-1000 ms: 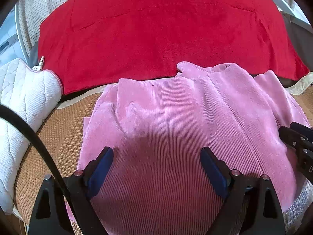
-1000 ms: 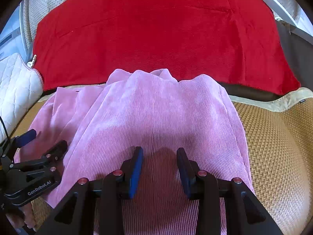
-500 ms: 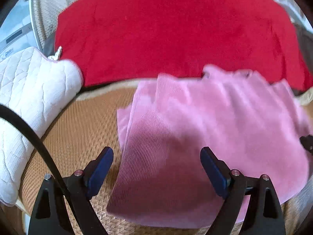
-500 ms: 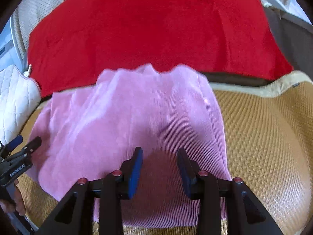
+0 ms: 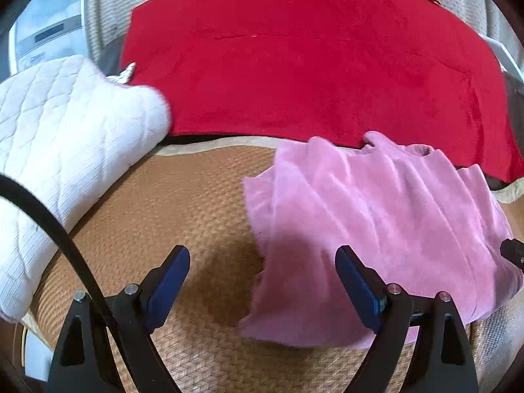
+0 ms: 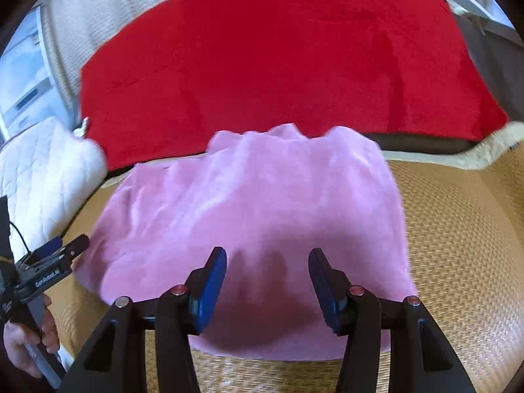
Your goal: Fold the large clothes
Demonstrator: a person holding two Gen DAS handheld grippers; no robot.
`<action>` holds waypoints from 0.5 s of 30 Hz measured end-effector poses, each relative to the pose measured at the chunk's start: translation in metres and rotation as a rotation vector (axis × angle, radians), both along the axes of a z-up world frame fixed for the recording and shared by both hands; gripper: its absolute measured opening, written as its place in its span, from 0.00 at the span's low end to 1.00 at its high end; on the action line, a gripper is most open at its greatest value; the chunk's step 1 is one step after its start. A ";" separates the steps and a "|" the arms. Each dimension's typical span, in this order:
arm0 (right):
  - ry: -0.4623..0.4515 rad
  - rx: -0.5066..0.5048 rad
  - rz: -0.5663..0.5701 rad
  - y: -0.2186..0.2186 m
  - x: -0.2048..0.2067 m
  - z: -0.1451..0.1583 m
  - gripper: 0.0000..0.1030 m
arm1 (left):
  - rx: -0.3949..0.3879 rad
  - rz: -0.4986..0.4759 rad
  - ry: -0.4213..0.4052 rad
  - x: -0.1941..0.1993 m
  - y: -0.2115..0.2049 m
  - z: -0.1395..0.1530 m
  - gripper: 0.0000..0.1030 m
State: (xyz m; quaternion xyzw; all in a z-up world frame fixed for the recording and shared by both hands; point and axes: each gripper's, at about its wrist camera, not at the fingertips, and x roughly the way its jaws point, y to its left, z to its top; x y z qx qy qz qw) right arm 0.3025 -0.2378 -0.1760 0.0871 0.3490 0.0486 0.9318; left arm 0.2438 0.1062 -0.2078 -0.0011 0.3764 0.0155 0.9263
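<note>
The left tongs point(image 5: 262, 281) stand wide open with nothing between the pads, above the woven mat point(image 5: 183, 216) and just left of the pink garment's point(image 5: 376, 222) near left corner. The right tongs point(image 6: 267, 281) are parted too, over the garment's near edge, gripping nothing; whether their pads brush the cloth is hard to tell through the blur. The pink garment lies folded on the mat, its far edge touching the red blanket point(image 5: 311, 65) spread behind it. A quilted white pillow point(image 5: 65, 137) rests on the far left. At the left edge of the right wrist view, a hand point(image 6: 23, 344) holds the left tongs' handle.
</note>
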 end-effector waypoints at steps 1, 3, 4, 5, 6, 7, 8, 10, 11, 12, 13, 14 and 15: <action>0.007 -0.007 0.009 0.005 0.001 -0.002 0.54 | 0.008 0.010 0.021 -0.002 0.001 -0.005 0.88; 0.051 -0.031 0.021 0.015 0.006 -0.012 0.54 | 0.028 0.011 0.072 0.002 0.001 -0.017 0.88; 0.063 -0.036 0.019 0.015 0.010 -0.016 0.54 | 0.032 0.008 0.085 0.002 0.001 -0.020 0.88; 0.070 -0.030 0.017 0.015 0.012 -0.018 0.54 | 0.040 0.002 0.099 0.004 0.001 -0.024 0.88; 0.072 -0.015 0.015 0.012 0.014 -0.018 0.54 | 0.044 -0.001 0.101 0.004 0.002 -0.025 0.88; 0.074 0.002 0.011 0.009 0.016 -0.017 0.54 | 0.043 -0.001 0.096 0.003 0.003 -0.024 0.88; 0.074 0.023 0.007 0.007 0.016 -0.016 0.54 | 0.033 0.002 0.085 0.001 0.006 -0.021 0.88; 0.063 0.061 0.001 0.003 0.009 -0.013 0.54 | -0.009 0.007 0.055 -0.008 0.015 -0.014 0.88; 0.055 0.074 0.000 0.001 0.007 -0.011 0.54 | -0.028 0.008 0.047 -0.012 0.017 -0.012 0.88; 0.048 0.087 0.001 0.000 0.005 -0.010 0.54 | -0.051 0.007 0.041 -0.017 0.019 -0.011 0.88; 0.044 0.103 0.004 -0.001 0.003 -0.010 0.54 | -0.076 0.003 0.038 -0.022 0.021 -0.010 0.88; 0.040 0.123 0.009 -0.001 0.003 -0.009 0.54 | -0.119 -0.009 0.039 -0.029 0.023 -0.011 0.88; 0.034 0.145 0.018 -0.002 0.003 -0.009 0.54 | -0.155 -0.022 0.043 -0.033 0.025 -0.012 0.88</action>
